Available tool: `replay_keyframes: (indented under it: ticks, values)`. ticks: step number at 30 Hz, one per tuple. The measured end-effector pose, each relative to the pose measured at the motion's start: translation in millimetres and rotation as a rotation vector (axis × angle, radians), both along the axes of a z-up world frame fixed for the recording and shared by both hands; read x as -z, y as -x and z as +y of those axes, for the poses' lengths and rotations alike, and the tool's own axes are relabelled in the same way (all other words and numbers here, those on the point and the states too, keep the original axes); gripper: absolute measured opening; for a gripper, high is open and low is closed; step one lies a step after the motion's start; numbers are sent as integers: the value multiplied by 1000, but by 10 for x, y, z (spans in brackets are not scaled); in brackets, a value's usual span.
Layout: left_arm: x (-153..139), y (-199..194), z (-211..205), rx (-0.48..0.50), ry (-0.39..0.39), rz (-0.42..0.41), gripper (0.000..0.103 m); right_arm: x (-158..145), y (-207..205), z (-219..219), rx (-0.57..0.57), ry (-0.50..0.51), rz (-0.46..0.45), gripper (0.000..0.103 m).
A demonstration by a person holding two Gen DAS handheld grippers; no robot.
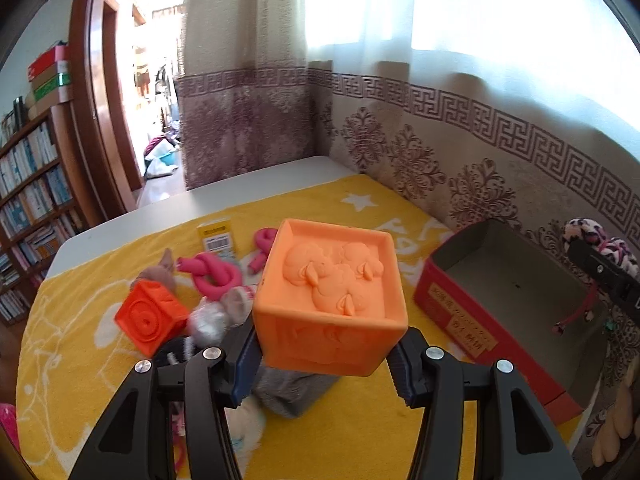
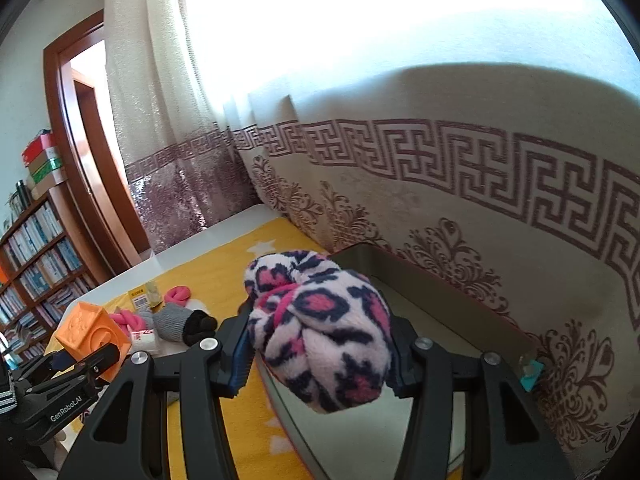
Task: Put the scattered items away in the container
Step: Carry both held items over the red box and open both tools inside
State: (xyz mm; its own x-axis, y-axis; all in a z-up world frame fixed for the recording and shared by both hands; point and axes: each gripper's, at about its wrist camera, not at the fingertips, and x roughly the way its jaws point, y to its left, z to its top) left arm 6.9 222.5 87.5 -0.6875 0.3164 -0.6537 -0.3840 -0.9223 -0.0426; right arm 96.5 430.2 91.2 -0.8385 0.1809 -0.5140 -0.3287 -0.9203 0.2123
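— Where's the left claw (image 1: pixel 324 364)?
— Centre frame, tilted down, clamping the orange cube (image 1: pixel 330 300) above the yellow blanket (image 1: pixel 80 360)

— The right claw (image 2: pixel 320 360)?
— Gripping the leopard-print bundle (image 2: pixel 320 328) over the red box (image 1: pixel 452 312), lower right

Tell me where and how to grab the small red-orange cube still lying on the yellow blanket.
Take the red-orange cube across two opposite flat side faces, coming from above. It sits tilted, one corner toward the camera, so turn the claw to square with those faces. The silver bundle crowds its right side; the left looks freer.
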Motion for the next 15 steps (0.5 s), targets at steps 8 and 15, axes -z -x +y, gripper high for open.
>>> replay_keyframes:
  ticks: [8, 15]
  values:
    - [-249, -38, 677, 201, -97, -23, 56, 18, -146, 229, 60, -45, -13, 58]
    - [-324, -29, 1035, 279, -196, -50, 96, 80, -186, 466, 76, 25, -17, 71]
